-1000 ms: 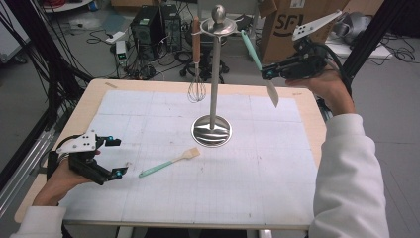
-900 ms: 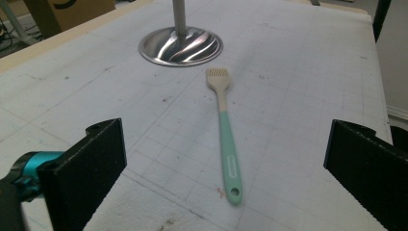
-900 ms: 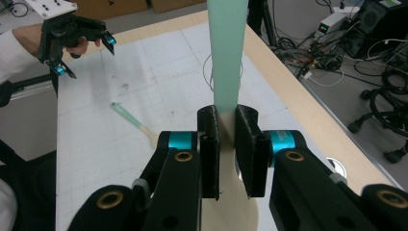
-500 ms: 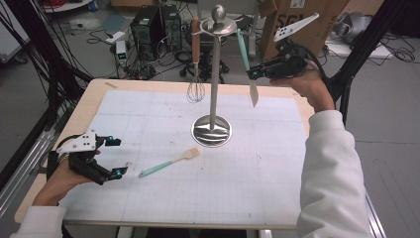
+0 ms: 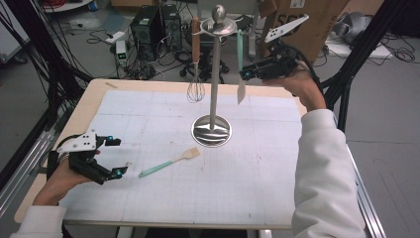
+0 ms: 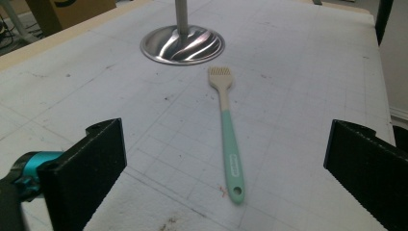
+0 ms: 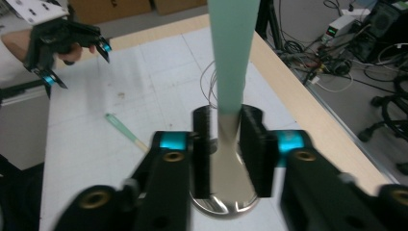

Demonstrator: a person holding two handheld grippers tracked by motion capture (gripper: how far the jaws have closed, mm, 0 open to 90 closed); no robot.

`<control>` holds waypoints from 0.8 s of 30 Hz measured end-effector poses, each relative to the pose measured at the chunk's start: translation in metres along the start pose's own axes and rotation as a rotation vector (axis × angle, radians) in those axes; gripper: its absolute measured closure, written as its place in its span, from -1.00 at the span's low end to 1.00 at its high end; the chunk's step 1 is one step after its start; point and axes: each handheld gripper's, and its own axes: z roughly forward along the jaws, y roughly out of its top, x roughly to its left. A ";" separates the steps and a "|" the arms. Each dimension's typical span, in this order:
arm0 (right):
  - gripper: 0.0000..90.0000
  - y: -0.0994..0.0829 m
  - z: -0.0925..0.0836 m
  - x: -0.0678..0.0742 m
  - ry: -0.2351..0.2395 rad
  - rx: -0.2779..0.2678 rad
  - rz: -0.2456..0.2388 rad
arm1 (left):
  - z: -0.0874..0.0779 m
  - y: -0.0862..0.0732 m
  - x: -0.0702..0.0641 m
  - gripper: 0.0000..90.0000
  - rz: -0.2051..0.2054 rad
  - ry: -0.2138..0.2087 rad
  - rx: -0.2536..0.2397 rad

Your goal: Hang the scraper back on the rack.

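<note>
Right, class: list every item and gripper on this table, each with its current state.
Spatula: hanging from stand.
Whisk: hanging from stand.
Brush: lying flat on table.
Left gripper: open, empty.
Right gripper: jaws just been opening, spatula between them.

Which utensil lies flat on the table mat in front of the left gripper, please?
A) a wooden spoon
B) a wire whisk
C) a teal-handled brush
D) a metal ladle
C: the teal-handled brush lies flat on the table mat ahead of the left gripper, while the whisk hangs from the stand.
</note>
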 end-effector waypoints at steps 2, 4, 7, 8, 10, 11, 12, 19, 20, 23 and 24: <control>0.35 -0.001 0.000 0.001 -0.012 -0.004 0.001 | 0.000 0.000 0.000 -0.96 0.000 0.000 0.001; 0.15 -0.002 -0.002 0.001 -0.023 -0.007 0.003 | 0.001 0.000 0.000 -0.96 -0.001 -0.001 0.000; -0.48 -0.004 -0.007 0.001 -0.026 -0.037 0.031 | 0.001 0.000 0.000 -0.96 -0.002 -0.003 0.001; -0.75 -0.004 -0.008 0.001 -0.036 -0.051 0.044 | 0.001 0.000 0.000 -0.96 -0.001 -0.005 0.002; -0.97 -0.004 -0.011 0.002 -0.053 -0.061 0.048 | 0.000 0.000 0.000 -0.96 -0.002 -0.004 0.000; -1.00 -0.004 -0.014 0.003 -0.055 -0.071 0.040 | 0.000 0.000 0.000 -0.96 -0.002 -0.005 -0.001; -1.00 -0.004 -0.016 0.004 -0.050 -0.082 0.035 | 0.000 0.000 0.000 -0.96 0.000 -0.008 -0.002; -0.99 -0.005 -0.030 0.011 -0.048 -0.083 -0.007 | 0.000 0.000 0.000 -0.96 -0.002 -0.010 -0.005; -0.99 -0.005 -0.031 0.011 -0.048 -0.084 -0.006 | 0.000 0.000 0.000 -0.96 -0.001 -0.010 -0.005; -0.99 -0.003 -0.036 0.012 -0.062 -0.072 -0.004 | 0.000 0.000 0.000 -0.96 -0.002 -0.010 -0.007; -0.99 -0.002 -0.037 0.012 -0.067 -0.074 -0.005 | -0.001 0.000 -0.001 -0.96 -0.001 -0.009 -0.009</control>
